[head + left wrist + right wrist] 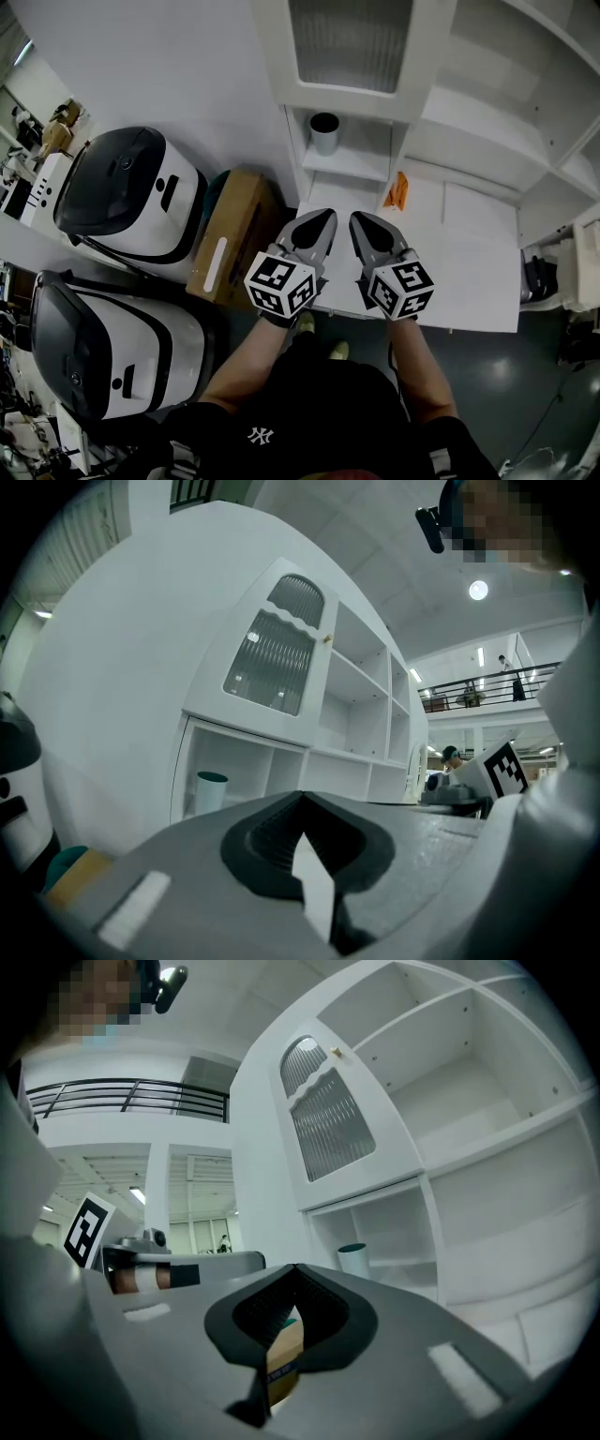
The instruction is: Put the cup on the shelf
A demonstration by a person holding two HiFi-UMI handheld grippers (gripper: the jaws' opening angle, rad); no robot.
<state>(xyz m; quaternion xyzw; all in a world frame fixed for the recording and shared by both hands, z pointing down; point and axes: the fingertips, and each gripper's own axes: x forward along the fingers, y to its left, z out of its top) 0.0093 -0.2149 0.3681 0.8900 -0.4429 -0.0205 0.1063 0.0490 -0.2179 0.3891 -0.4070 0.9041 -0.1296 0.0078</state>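
A white cup with a dark rim point(324, 131) stands upright on a low shelf of the white cabinet point(427, 112), in the open compartment under the ribbed glass door. The same cup point(210, 792) shows far off in the left gripper view, and the cup point(353, 1260) shows again in the right gripper view. My left gripper point(323, 217) and right gripper point(359, 217) hover side by side over the white table's near edge, well short of the cup. Both the left gripper point(302, 797) and the right gripper point(295, 1267) are shut with nothing held.
A white table point(478, 253) runs in front of the cabinet, with a small orange object point(398, 190) on it. A cardboard box point(230, 234) and two large white-and-black machines point(131, 202) point(103, 347) stand to the left. Upper shelves point(487, 1082) are bare.
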